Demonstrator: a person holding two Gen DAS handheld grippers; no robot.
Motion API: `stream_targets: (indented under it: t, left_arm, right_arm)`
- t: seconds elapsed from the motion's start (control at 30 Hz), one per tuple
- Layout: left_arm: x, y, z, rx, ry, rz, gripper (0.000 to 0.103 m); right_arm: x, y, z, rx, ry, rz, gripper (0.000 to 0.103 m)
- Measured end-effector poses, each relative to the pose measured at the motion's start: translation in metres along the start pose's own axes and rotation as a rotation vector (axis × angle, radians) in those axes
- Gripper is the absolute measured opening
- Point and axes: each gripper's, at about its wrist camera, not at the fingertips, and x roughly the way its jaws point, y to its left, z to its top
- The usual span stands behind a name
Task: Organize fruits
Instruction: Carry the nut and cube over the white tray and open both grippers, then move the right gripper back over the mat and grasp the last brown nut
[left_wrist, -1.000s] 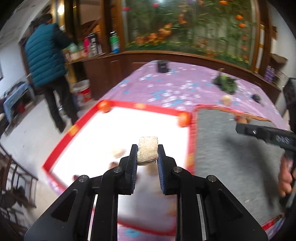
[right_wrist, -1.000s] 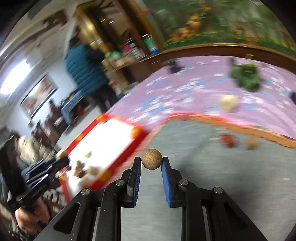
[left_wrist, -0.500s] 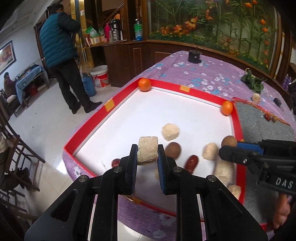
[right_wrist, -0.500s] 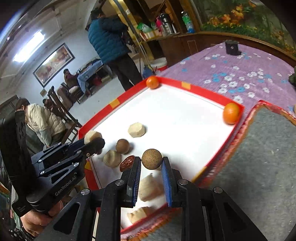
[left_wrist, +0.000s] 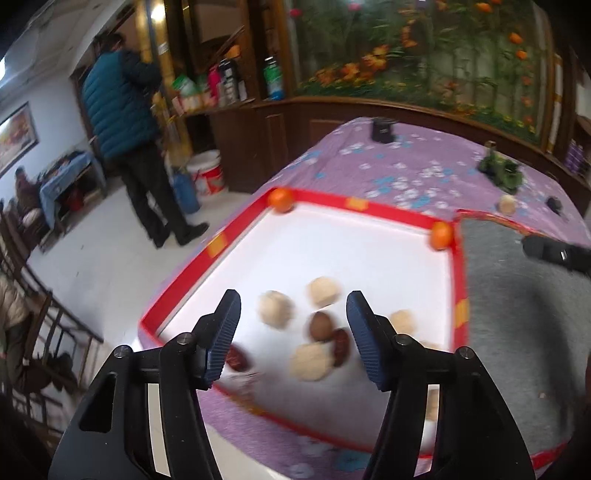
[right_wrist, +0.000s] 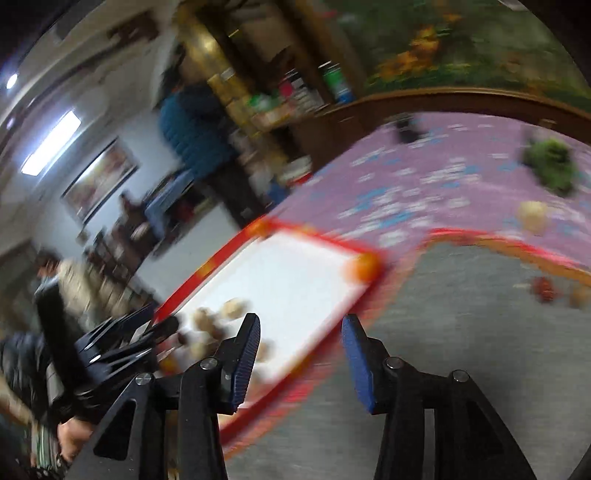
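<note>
Over the white tray (left_wrist: 334, 258), both tongs — left (left_wrist: 291, 336) and right (right_wrist: 300, 360) — are gaping empty, having just been opening; their two pieces are lying delivered among the fruits (left_wrist: 309, 361).

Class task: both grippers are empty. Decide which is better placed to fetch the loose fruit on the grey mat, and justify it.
Probably the right gripper: its open jaws face the grey mat and the red fruit there, while the left gripper hangs over the white tray.

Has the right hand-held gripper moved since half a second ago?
Yes. The right hand-held gripper swung right: the white tray now sits further left, grey mat ahead. Its jaws have just been opening, with nothing between them.
</note>
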Motion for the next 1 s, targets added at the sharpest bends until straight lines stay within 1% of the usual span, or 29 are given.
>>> stream_targets:
  t: [0.03,0.17,0.27,0.37,0.4,0.47,0.53,0.57,0.6,0.63,0.67,0.73,0.8,0.9,1.0]
  left_arm:
    - [-0.002,-0.007,0.002,0.017,-0.005,-0.014,0.060]
    - [-0.006,-0.049,0.009,0.101,-0.018,-0.094,0.061]
    - [-0.005,-0.086,0.015,0.160,-0.010,-0.157,0.061]
    - [-0.003,-0.118,0.023,0.210,-0.012,-0.196,0.061]
    - [-0.001,-0.130,0.026,0.233,-0.009,-0.201,0.061]
    - [0.001,-0.147,0.032,0.257,-0.008,-0.221,0.061]
    - [0.006,-0.162,0.038,0.274,0.000,-0.234,0.061]
    - [0.008,-0.169,0.040,0.280,0.005,-0.244,0.061]
    - [0.011,-0.174,0.042,0.281,0.008,-0.248,0.061]
    - [0.015,-0.181,0.044,0.283,0.016,-0.248,0.061]
    - [0.017,-0.186,0.045,0.285,0.018,-0.246,0.061]
    - [0.022,-0.198,0.049,0.297,0.014,-0.249,0.061]
    - [0.028,-0.212,0.053,0.312,0.015,-0.252,0.061]
    - [0.038,-0.237,0.065,0.333,0.020,-0.306,0.061]
    - [0.050,-0.271,0.073,0.397,0.021,-0.350,0.061]
  right_arm:
    - [-0.013,-0.025,0.000,0.044,-0.023,-0.041,0.045]
    - [-0.046,-0.103,-0.002,0.220,-0.070,-0.141,0.045]
    - [-0.060,-0.147,-0.001,0.324,-0.066,-0.243,0.045]
    - [-0.061,-0.174,0.001,0.418,-0.066,-0.249,0.045]
    - [-0.058,-0.181,0.003,0.439,-0.069,-0.255,0.045]
    - [-0.051,-0.186,0.010,0.437,-0.067,-0.274,0.044]
    - [-0.043,-0.192,0.015,0.440,-0.062,-0.296,0.038]
    - [-0.038,-0.194,0.017,0.446,-0.059,-0.302,0.036]
    - [-0.037,-0.197,0.016,0.450,-0.049,-0.307,0.031]
    - [-0.032,-0.200,0.016,0.444,-0.022,-0.326,0.023]
    - [-0.031,-0.200,0.015,0.431,-0.014,-0.344,0.021]
    - [-0.030,-0.198,0.015,0.393,-0.015,-0.367,0.021]
    - [-0.035,-0.203,0.013,0.418,-0.027,-0.348,0.021]
    - [-0.048,-0.218,0.011,0.476,-0.056,-0.314,0.021]
    - [-0.060,-0.224,0.009,0.511,-0.083,-0.292,0.021]
